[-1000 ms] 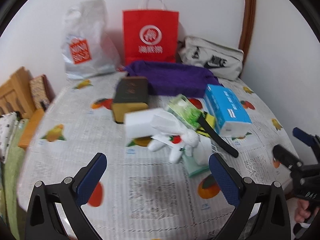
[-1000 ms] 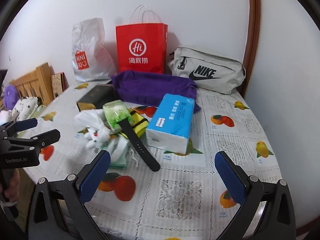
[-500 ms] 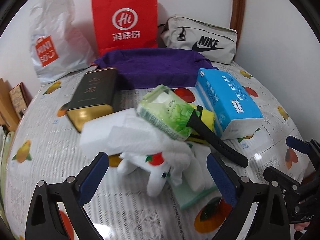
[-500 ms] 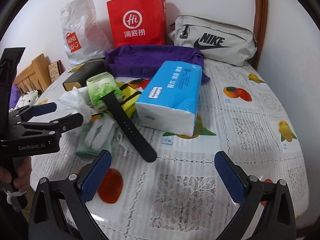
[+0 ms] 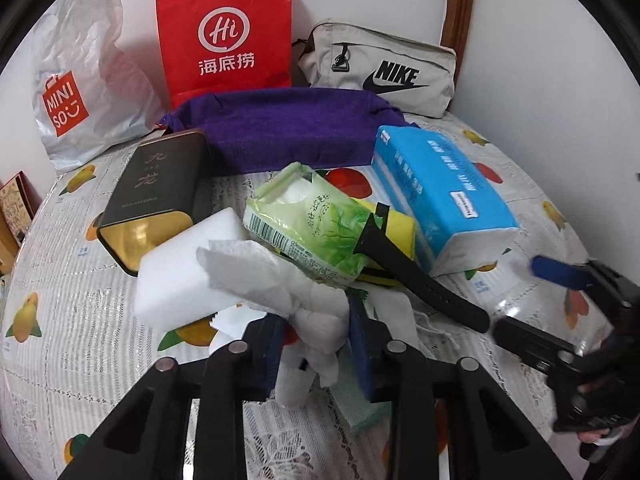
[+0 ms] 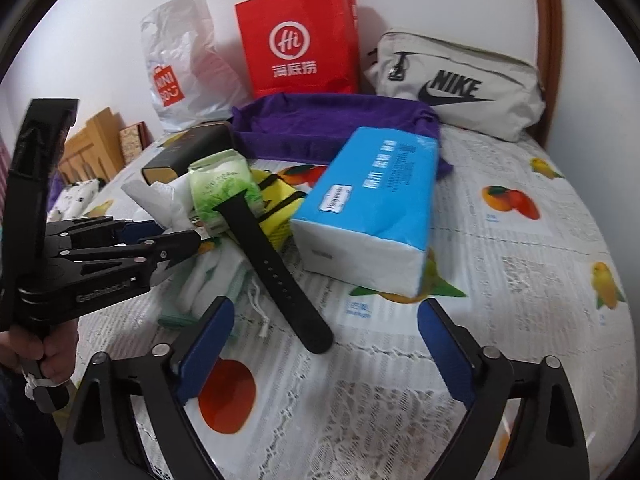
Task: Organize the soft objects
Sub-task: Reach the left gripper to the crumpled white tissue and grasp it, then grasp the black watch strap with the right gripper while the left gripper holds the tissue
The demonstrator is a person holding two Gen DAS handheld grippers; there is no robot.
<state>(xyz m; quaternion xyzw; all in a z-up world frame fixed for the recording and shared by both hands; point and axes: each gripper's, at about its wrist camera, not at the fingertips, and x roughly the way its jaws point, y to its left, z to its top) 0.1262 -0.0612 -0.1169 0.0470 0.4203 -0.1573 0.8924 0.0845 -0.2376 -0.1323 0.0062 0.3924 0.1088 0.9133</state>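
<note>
A heap of soft things lies on the fruit-print tablecloth (image 5: 80, 320). My left gripper (image 5: 316, 332) is closing, its blue pads on either side of a crumpled white cloth (image 5: 316, 320) at the heap's near edge. Behind it are a white foam block (image 5: 180, 272), a green tissue pack (image 5: 316, 220) and a blue tissue pack (image 6: 376, 200). My right gripper (image 6: 328, 312) is closing too, still wide. The near end of a black strap (image 6: 276, 268) lies between its fingers, untouched by the pads. In the right wrist view the left gripper (image 6: 176, 236) reaches in from the left.
A purple towel (image 5: 288, 128), a dark box with a gold end (image 5: 156, 196), a red paper bag (image 5: 224, 36), a white Miniso bag (image 5: 80, 80) and a grey Nike bag (image 5: 380, 68) stand at the back by the wall. A pale green cloth (image 5: 360, 412) lies under the heap.
Both grippers came down and forward toward the heap. The left jaws went from wide open to nearly together around the white cloth. The right jaws narrowed a little.
</note>
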